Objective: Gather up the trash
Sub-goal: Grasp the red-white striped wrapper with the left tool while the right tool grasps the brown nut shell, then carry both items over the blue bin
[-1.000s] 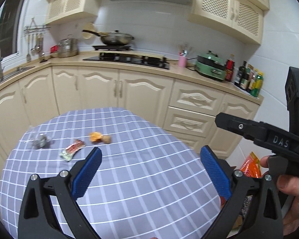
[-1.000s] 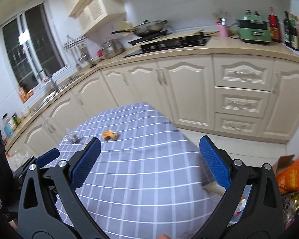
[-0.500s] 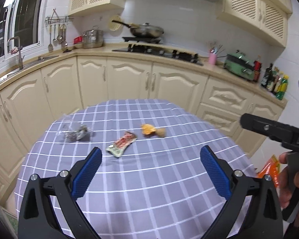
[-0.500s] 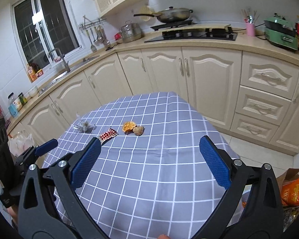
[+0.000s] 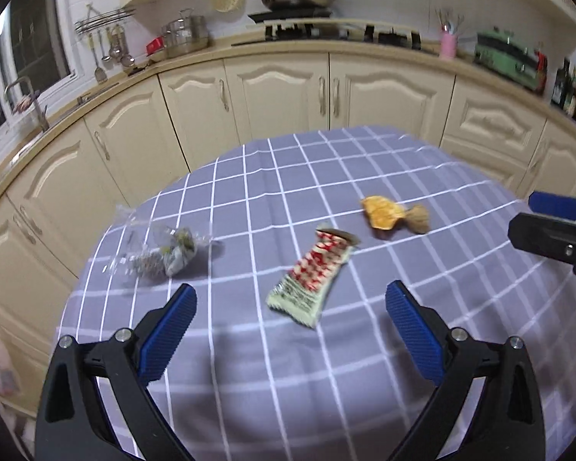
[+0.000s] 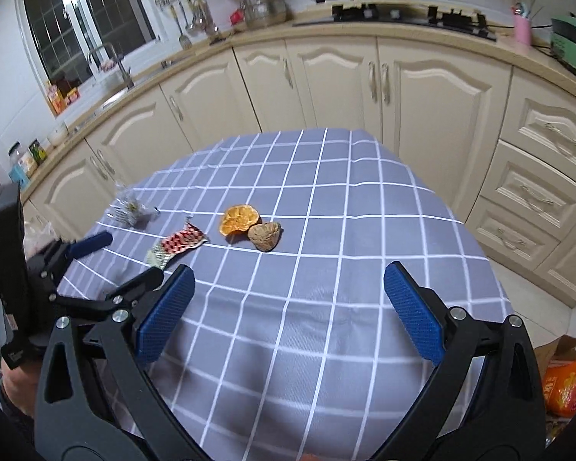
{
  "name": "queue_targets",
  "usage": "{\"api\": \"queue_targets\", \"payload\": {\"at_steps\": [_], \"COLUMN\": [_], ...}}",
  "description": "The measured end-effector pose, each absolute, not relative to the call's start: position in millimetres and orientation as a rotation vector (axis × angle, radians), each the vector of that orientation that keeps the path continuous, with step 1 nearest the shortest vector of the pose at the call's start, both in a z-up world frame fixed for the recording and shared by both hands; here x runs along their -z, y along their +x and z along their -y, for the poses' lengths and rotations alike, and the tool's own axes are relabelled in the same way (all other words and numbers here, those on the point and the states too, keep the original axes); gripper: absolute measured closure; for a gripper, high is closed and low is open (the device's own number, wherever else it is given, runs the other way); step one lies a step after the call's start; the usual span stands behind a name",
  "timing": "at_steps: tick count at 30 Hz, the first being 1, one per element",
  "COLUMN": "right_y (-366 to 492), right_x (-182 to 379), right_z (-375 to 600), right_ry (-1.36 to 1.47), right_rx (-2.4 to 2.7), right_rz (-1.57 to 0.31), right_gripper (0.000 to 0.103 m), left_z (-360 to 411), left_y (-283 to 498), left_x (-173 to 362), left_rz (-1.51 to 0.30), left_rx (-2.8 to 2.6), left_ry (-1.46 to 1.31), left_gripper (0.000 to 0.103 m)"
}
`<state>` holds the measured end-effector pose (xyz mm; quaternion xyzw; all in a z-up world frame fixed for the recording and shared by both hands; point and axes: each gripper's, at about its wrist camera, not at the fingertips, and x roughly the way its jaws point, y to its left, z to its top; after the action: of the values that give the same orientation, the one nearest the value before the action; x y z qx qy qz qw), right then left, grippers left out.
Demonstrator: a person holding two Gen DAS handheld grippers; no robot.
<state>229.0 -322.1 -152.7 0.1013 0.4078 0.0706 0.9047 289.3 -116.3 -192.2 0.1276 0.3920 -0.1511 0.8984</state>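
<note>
Left wrist view: our left gripper (image 5: pixel 290 307) hangs above the tabletop covered in a grey-violet checked cloth (image 5: pixel 364 376), fingers spread wide and holding nothing. Just ahead of it lies the flattened red-and-white snack wrapper with a pale green end (image 5: pixel 313 274). To its left, apart, sits a crumpled clear plastic wrapper (image 5: pixel 161 253); to its right, further back, an orange citrus peel half (image 5: pixel 382 213) touches a brown, dried peel lump (image 5: pixel 418 218).

Right wrist view: our right gripper (image 6: pixel 288 299) is likewise released and empty, held over the near part of the cloth, well short of the peel pair.

Progress, as we judge it: nothing collected yet. All four pieces of trash lie on the cloth and neither gripper touches any. No bin or bag is clearly identifiable; an orange package (image 6: pixel 564 384) shows at the lower right edge, off the table. Remaining: every pick-up. The snack wrapper looks the likeliest first target for the left gripper.
</note>
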Motion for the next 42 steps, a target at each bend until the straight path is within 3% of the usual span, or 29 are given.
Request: {"api": "queue_targets", "payload": {"at_steps": [10,12,13,15,16,17,18,24,42], "right_y": [281,286,287,288,288,288,288,264,132], "right_x": [187,188,188,187,186,186,186,177,123], "right_z": [298,288,284,276,274,273,271,281,352], "right_ry": [0.054,0.013,-0.002,-0.039,-0.041,-0.046,-0.051,0.04,0.207], "right_rx": [-0.133,-0.124,-0.122,-0.127,-0.137,-0.141,-0.14,-0.148,-0.094], "right_rz": [-0.936,-0.927,-0.922,-0.912,-0.908,-0.905,-0.905,-0.887,-0.741], "right_gripper": [0.014,0.019,0.023,0.05,0.057,0.07,0.075,0.075,0.075], "left_z": [138,138,139,138,138,138,137,124,161], "left_y": [317,317,318,318,317,317,316,317,200], "left_x": [211,211,211,211,210,209,209,207,156], "left_rz": [-0.869,-0.878,-0.883,-0.875,-0.871,-0.868,-0.866,-0.882,-0.755], "left_rx": [0.386,0.439,0.454,0.452,0.452,0.451,0.449,0.475,0.57], "left_ry": [0.321,0.295,0.278,0.268,0.263,0.261,0.257,0.16,0.044], "left_gripper": [0.01,0.027,0.03,0.05,0.057,0.07,0.079,0.09,0.09]}}
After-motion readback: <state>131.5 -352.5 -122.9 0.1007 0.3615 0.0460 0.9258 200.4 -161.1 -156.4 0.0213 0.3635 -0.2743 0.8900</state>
